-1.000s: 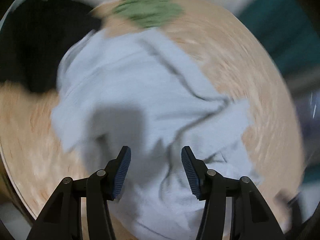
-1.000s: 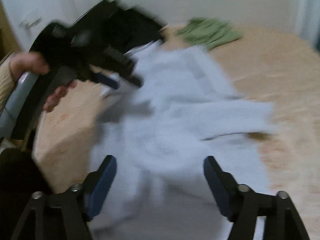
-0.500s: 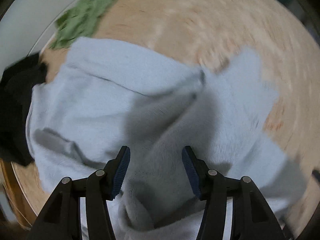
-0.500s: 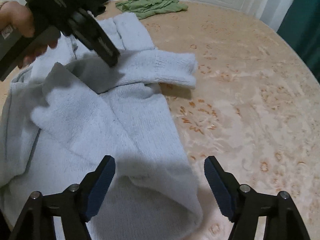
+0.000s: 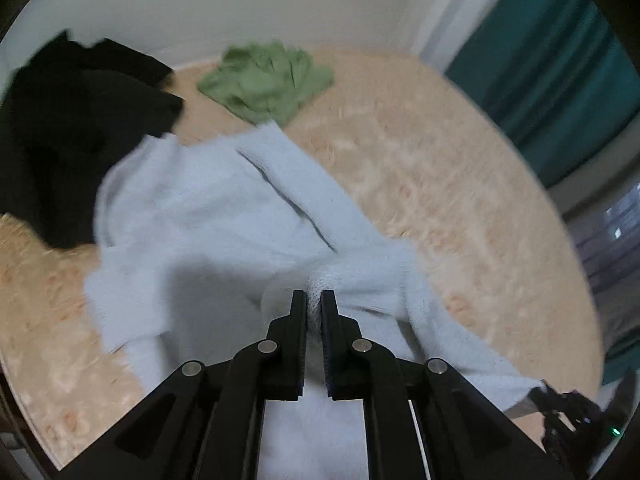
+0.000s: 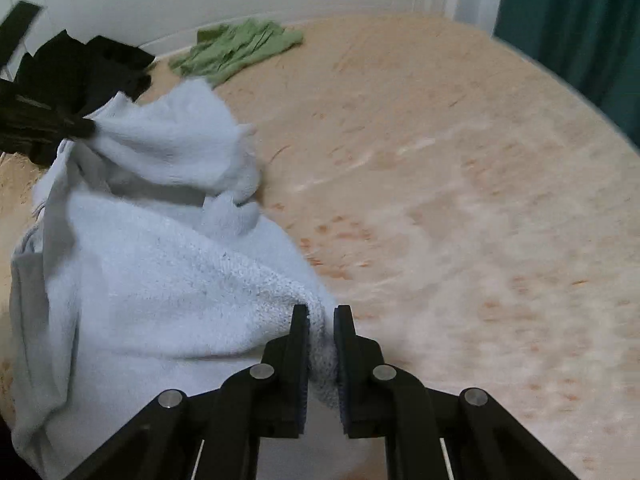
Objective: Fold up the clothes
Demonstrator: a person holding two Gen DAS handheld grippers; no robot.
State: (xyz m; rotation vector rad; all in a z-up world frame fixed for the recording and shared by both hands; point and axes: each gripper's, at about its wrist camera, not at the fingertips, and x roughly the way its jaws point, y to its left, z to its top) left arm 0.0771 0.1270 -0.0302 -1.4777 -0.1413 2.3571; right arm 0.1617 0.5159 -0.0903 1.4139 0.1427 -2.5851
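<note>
Sweater fabric is pinched in both your grippers: the left gripper (image 5: 313, 298) has its jaws nearly closed on a bunched fold of the pale blue sweater (image 5: 208, 216), and the right gripper (image 6: 321, 314) is clamped on a thick knitted edge of it. Your sweater lies rumpled and partly lifted on the near left part of the patterned beige bed (image 6: 460, 184). A green garment (image 6: 236, 50) and black clothes (image 6: 80, 68) sit at the bed's far edge.

Right gripper (image 6: 321, 314) pinching blue sweater (image 6: 160, 272)
</note>
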